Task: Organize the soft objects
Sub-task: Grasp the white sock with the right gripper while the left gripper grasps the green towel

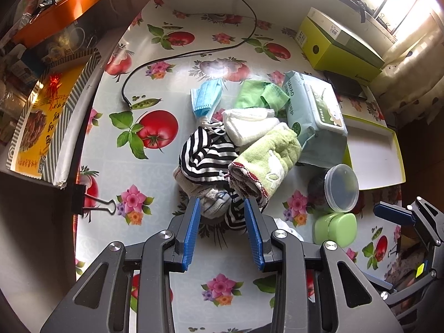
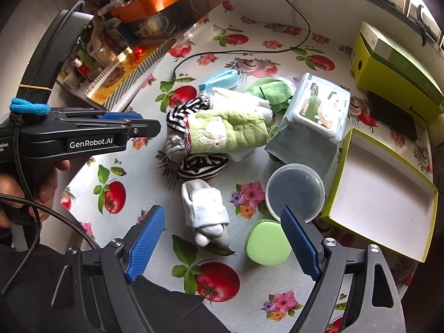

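On counter [image 2: 155, 238], mid-frame: white sock roll [image 2: 204, 211] lies between right tongs [image 2: 226, 242], spread wide, untouched. Left tongs [image 1: 222, 234] part-open over striped cloth [image 1: 205, 155], nothing pinched. Roll judged light, squashy; best gripped across middle.

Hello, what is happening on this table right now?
A person holds a claw in each hand over a pile of soft things on the table. The left claw is open above the striped cloth. The right claw is open around a rolled white sock, not gripping it. The open box is empty.
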A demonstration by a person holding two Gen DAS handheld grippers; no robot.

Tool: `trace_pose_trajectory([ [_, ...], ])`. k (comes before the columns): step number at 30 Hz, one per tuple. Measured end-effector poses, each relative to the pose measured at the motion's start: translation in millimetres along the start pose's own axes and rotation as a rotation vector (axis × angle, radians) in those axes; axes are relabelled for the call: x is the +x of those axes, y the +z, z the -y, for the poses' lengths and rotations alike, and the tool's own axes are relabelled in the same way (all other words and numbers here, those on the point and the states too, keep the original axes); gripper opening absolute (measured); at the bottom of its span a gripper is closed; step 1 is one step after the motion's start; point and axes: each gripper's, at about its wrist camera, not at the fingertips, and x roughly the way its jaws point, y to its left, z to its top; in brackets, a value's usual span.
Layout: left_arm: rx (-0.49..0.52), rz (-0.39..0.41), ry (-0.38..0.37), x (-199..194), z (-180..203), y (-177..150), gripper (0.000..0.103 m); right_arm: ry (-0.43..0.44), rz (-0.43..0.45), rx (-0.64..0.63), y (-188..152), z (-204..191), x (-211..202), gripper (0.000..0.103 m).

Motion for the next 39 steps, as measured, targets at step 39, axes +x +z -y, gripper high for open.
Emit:
trace_pose_trajectory([
  [39,-0.083,0.021,-0.031,-2,-38,-6,0.034,0.062,-0.198,-0.114,3,-28,82,0.060],
])
